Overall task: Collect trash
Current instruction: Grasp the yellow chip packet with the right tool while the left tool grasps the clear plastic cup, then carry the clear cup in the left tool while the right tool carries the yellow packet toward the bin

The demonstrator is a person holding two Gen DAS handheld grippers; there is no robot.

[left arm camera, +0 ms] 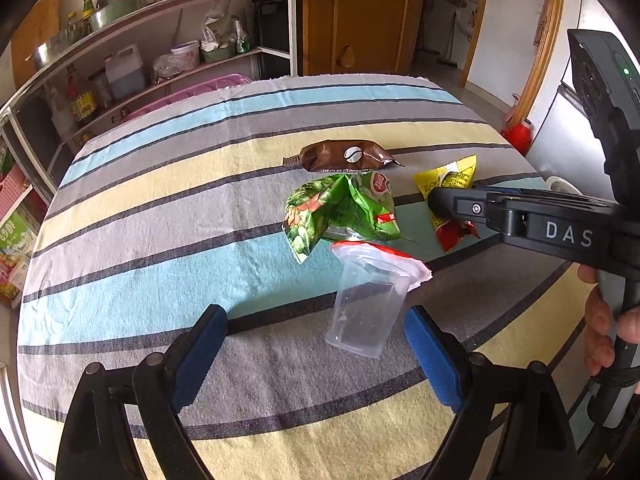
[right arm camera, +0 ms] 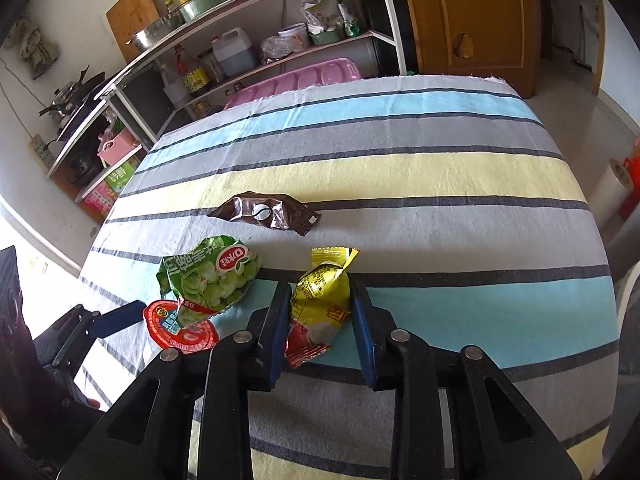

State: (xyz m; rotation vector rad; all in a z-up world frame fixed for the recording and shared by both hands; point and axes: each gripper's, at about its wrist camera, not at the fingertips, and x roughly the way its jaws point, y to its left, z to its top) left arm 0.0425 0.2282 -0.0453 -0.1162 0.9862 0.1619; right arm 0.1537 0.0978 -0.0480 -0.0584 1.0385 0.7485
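Observation:
A clear plastic cup [left arm camera: 366,310] with a peeled red lid [right arm camera: 180,326] lies on the striped tablecloth, between the fingers of my open left gripper [left arm camera: 316,320], which is not touching it. A green snack bag [left arm camera: 344,210] lies just beyond the cup, also in the right wrist view [right arm camera: 210,278]. A brown wrapper [left arm camera: 346,156] lies farther back, also in the right wrist view [right arm camera: 266,214]. My right gripper [right arm camera: 320,292] has its pads on both sides of a yellow and red packet [right arm camera: 318,304], seen also in the left wrist view [left arm camera: 452,178].
The table is covered by a striped cloth [right arm camera: 400,160]. A metal shelf rack [left arm camera: 160,40] with bottles, bowls and jugs stands behind it at the left. A pink tray [right arm camera: 296,80] lies beyond the far edge. A wooden door [right arm camera: 468,16] is at the back.

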